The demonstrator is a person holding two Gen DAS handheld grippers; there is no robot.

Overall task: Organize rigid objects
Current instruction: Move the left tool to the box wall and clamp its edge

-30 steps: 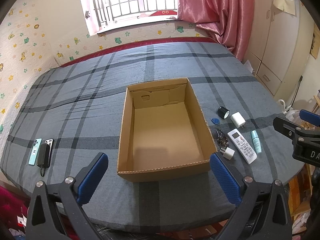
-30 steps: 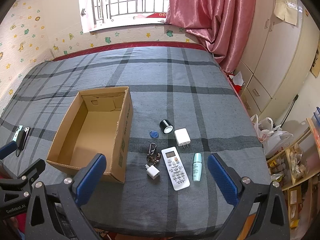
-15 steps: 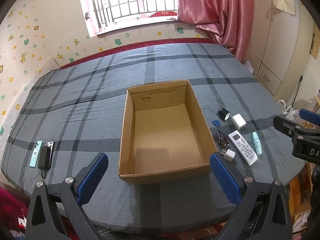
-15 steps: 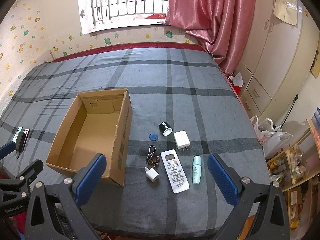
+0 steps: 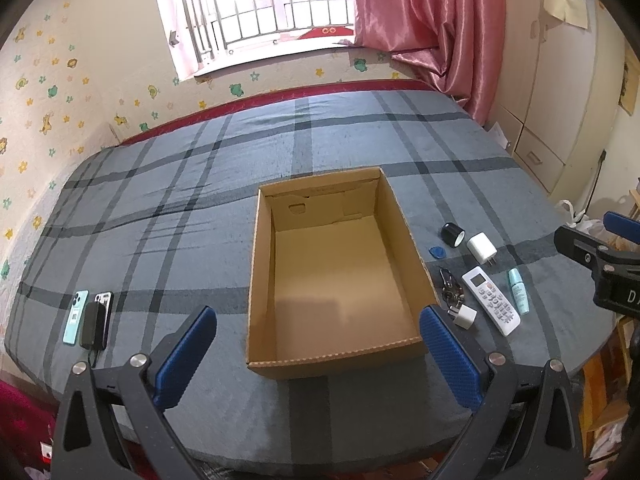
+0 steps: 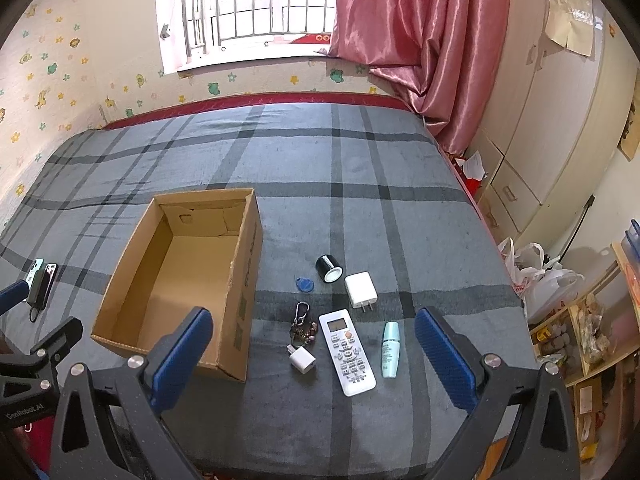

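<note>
A bedroom with star-and-frog stickers on the walls, a barred window and a pink satin curtain (image 6: 420,40); a bed (image 6: 360,168) under a grey plaid cover fills most of it.

At the near edge of the bed the left hand-held gripper (image 5: 320,354) hangs with its blue-padded fingers spread wide, nothing between them; it faces the open cardboard box (image 5: 334,280), whose near wall sits between the pads. The box stands upright on the cover and is empty.

The right hand-held gripper (image 6: 314,354) is likewise wide apart and holding nothing. It looks down on a cluster of small things lying on the cover just right of the box: a small white plug (image 6: 302,360) nearest, a bunch of keys (image 6: 301,326) on a carabiner beside it, and a white remote control (image 6: 347,352) lying lengthwise, touching or almost touching the keys — I can't tell which. To the right of the remote lies a pale teal bottle (image 6: 390,349) on its side. Farther back sit a white charger (image 6: 361,288) with its prongs toward the remote, a black cylinder (image 6: 329,269) tipped over, and a blue key fob (image 6: 304,284).

Well apart, out on the left side of the bed, two phones (image 5: 86,316) lie side by side — one teal, one dark — with a black power bank (image 5: 90,330) on top.
</note>
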